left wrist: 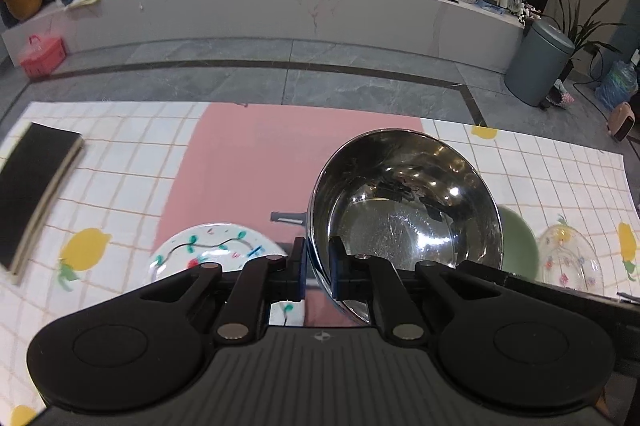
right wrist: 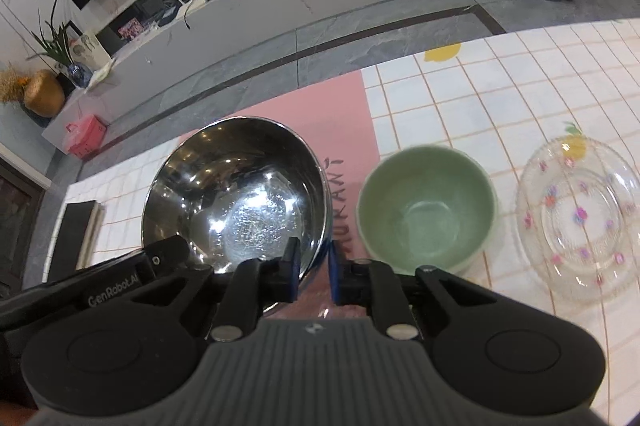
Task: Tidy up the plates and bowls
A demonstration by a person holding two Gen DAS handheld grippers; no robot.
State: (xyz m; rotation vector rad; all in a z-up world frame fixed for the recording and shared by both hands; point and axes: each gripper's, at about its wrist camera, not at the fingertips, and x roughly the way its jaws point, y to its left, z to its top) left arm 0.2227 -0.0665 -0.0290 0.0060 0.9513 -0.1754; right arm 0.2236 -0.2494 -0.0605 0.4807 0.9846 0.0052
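The steel bowl (left wrist: 404,202) is held over the pink mat (left wrist: 248,162), between the painted plate (left wrist: 212,250) and the green bowl (right wrist: 426,206). The left gripper (left wrist: 318,266) pinches its near rim, one pad inside, one outside; the right gripper (right wrist: 314,268) pinches the same rim further round. The bowl is judged stiff, light and thin-walled, with a polished, slippery surface; the rim is the only practical hold. Being round, it has no long axis; its mouth faces up, tilted somewhat towards the cameras. The glass plate (right wrist: 580,222) beyond the green bowl is judged fragile.
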